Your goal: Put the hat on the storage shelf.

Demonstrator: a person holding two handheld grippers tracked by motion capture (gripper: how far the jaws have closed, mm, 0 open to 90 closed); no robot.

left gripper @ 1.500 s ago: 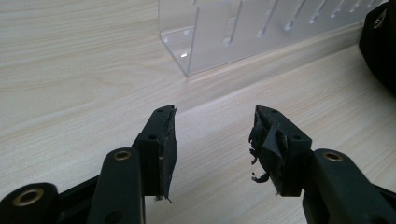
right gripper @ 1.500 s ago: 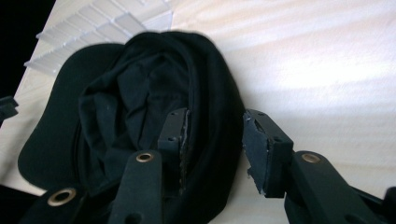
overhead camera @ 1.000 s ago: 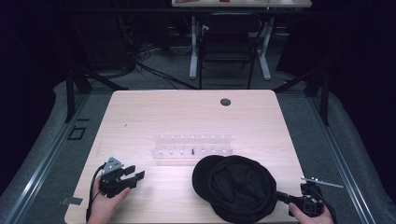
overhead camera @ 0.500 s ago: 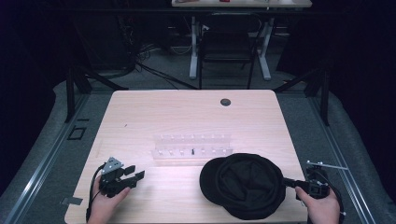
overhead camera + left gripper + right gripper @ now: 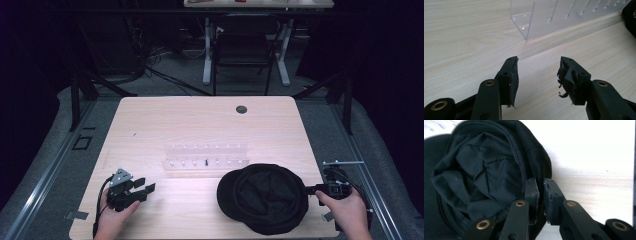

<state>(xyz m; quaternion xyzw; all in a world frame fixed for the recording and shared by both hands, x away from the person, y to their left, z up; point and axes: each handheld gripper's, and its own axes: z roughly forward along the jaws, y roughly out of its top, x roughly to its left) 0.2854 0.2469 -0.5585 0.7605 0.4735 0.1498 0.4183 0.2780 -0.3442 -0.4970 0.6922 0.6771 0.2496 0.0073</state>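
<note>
A black cap (image 5: 265,197) lies upside down on the wooden table (image 5: 200,125) at the front right, its crumpled lining (image 5: 486,177) facing up. My right gripper (image 5: 307,190) is at the cap's right rim. Its jaws (image 5: 541,182) have just been opening and stand a narrow slit apart. The rim lies against the outside of the left jaw, and I see no cloth in the slit. My left gripper (image 5: 147,187) rests near the front left corner, open with nothing between its fingers (image 5: 537,65). The cap's edge (image 5: 631,17) shows at the right of the left gripper view.
A clear acrylic rack (image 5: 206,155) with several slots stands across the table's middle, just behind the cap and ahead of the left gripper (image 5: 564,17). A small dark round hole (image 5: 241,109) sits near the far edge. The cap lies close to the table's right front corner.
The cap has slid to the right across the table together with the right hand and its gripper. The left gripper has stayed where it was.
</note>
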